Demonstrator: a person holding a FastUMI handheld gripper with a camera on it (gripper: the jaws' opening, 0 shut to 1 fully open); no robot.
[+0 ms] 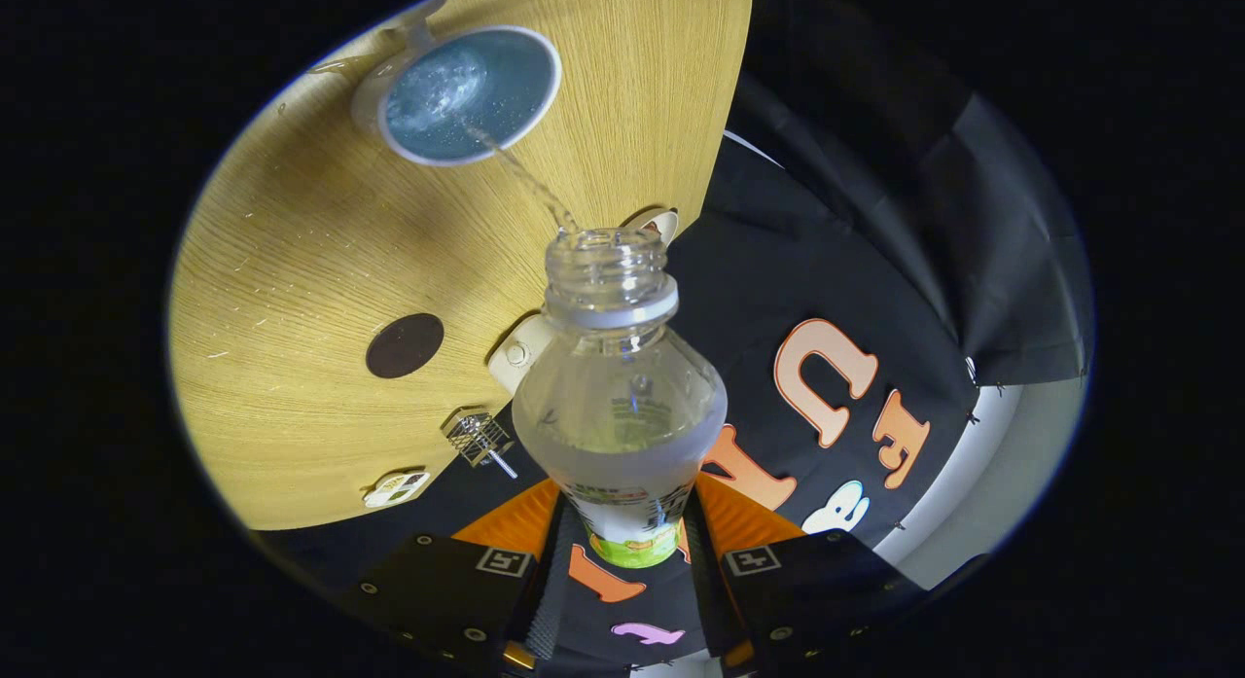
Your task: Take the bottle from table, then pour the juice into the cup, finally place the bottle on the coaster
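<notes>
The bottle [619,386] is tipped well over, its open neck aimed down at the cup [457,94], and a thin stream runs from the mouth into it. The liquid in the cup is frothing where the stream lands. The gripper [622,547] has the bottle's lower body clamped between both fingers, closed snug on the labelled part, so the neck is free and the tilt is steered from the base. Liquid sits pooled toward the shoulder, which I'd read as the pour being well under way with some still left.

The cup stands on the table [321,299], well beyond the fingers. Nearer, between cup and gripper, lies the dark round coaster [405,345], bare, ready for the bottle afterwards. A few small fittings sit along the table's edge.
</notes>
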